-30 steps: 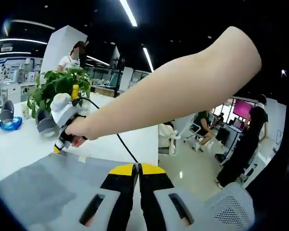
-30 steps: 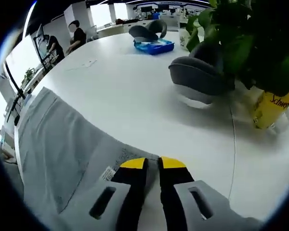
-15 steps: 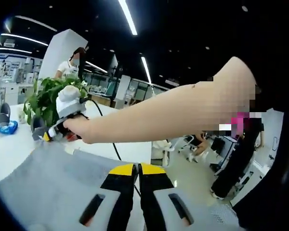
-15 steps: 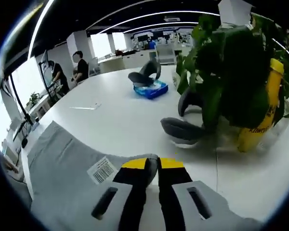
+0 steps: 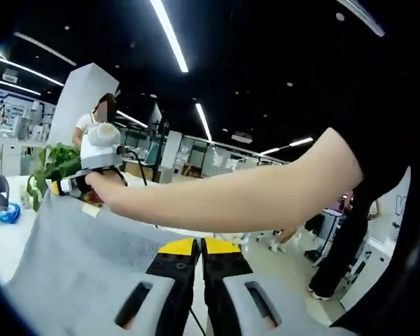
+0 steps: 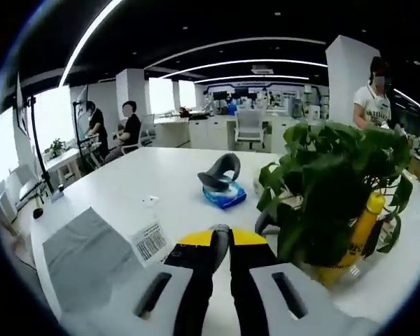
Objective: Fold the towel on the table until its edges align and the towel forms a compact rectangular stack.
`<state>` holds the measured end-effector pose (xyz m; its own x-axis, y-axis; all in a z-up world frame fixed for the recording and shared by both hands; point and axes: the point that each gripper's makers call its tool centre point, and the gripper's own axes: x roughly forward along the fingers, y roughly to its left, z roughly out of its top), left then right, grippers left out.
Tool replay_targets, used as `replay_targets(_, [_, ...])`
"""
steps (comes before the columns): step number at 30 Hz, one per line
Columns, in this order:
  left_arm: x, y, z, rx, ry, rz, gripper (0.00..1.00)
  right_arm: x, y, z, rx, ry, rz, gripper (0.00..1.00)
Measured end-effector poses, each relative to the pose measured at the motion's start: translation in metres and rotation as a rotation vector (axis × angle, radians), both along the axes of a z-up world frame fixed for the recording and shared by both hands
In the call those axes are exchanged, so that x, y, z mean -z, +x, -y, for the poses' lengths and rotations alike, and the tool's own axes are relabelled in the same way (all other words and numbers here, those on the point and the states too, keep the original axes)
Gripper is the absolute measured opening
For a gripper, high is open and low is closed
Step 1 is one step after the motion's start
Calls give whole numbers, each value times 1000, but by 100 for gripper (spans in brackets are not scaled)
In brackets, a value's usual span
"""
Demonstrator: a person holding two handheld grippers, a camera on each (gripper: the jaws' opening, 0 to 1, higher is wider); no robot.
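The grey towel (image 5: 84, 259) is lifted off the white table (image 6: 133, 189) and stretched between both grippers. In the left gripper view my left gripper (image 5: 199, 246) is shut on the towel's near edge. At the far corner a hand holds my right gripper (image 5: 61, 189), with the arm reaching across the view. In the right gripper view my right gripper (image 6: 220, 238) is shut on a fold of towel (image 6: 84, 255), which hangs down to the lower left with a barcode label (image 6: 150, 241) showing.
A leafy plant (image 6: 329, 196) and a yellow bottle (image 6: 357, 224) stand close on the right. A grey neck pillow (image 6: 220, 171) lies on a blue packet (image 6: 225, 197) mid-table. People stand and sit at desks in the background.
Both grippers have risen with the towel, which lay mostly flat on the table a second ago and now hangs raised. The views have tilted up toward the room.
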<state>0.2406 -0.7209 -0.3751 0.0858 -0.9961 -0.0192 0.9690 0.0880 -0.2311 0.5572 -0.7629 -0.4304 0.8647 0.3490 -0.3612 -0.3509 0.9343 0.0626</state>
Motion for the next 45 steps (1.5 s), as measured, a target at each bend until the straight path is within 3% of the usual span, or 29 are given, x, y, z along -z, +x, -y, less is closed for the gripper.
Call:
replay_targets(5, [-30,1,-9,-27,-56,39,2,-38,7,-16,-29,39,52,4])
replay_targets(7, [-44,1,-16,-47,-82,79,2,-52,7,-28,-57,33,76,4])
replay_targets(8, [-51,0,-21,-64,-94,128,2,-56,6,-35,-78,7,86,4])
replay_targets(13, [-57,-6,-41,-98,-73,198,2,-62,3,-61,-141,-32,103,4])
replay_targets(21, [-61,-3,-82,-173,-71,183,2,-73,1,-84,-151,41,101,4])
replay_targets(25, [-69,0,-120,-262,-96,257,2,-80,-4,-104,-175,97,110,4])
replay_targets(29, [-68,0,-157,-305,-111,207,2,-84,-8,-131,-222,138,103,4])
replay_targets(33, [-67,6,-198,-410,-48,301,2,-84,-8,-157,-251,175,84,4])
replay_targets(36, [-73,5,-218,-423,-78,255,2,-85,-12,-176,-268,147,92,4])
replay_targets(38, [-76,2,-232,-431,-85,261,2,-91,-14,-191,-286,156,99,4])
replay_targets(41, [-74,2,-255,-449,-78,253,2,-97,-13,-211,-302,179,99,4])
replay_targets(45, [-68,6,-276,-460,-49,239,2,-91,-11,-232,-315,166,83,4])
